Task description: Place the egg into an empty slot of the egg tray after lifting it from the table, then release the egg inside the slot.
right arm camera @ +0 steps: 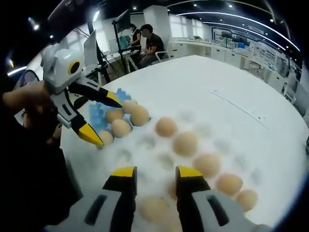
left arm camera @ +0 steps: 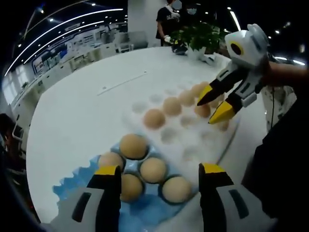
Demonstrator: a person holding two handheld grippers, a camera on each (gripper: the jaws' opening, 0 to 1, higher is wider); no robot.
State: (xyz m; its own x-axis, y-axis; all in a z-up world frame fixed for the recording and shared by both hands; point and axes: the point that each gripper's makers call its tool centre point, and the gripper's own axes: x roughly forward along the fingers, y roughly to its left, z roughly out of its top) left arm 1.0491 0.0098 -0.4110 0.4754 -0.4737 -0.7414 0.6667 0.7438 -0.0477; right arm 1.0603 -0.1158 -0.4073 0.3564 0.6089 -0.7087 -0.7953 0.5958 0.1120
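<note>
1. Closest to me in the left gripper view, the left gripper [left arm camera: 158,173] hangs with its yellow-tipped jaws spread wide and nothing between them, just above a cluster of eggs [left arm camera: 153,169] sitting in a blue egg tray [left arm camera: 73,185] at the near edge of the table.
2. The round white table [left arm camera: 72,116] takes up most of the room around us, and a thin white strip [left arm camera: 121,82] lies on its bare part, well apart from the trays.
3. A white egg tray [left arm camera: 193,145] lies just beside the blue one; a diagonal row of eggs [left arm camera: 172,106] fills some of its slots, while other slots stand empty.
4. The right gripper [right arm camera: 152,172] hovers low over the white tray's near edge, jaws parted only narrowly; an egg [right arm camera: 154,209] lies in a slot just below them, and I cannot tell whether the tips touch it.
5. Beyond the table stand a potted plant [left arm camera: 200,36] and people [right arm camera: 145,41] at desks.
</note>
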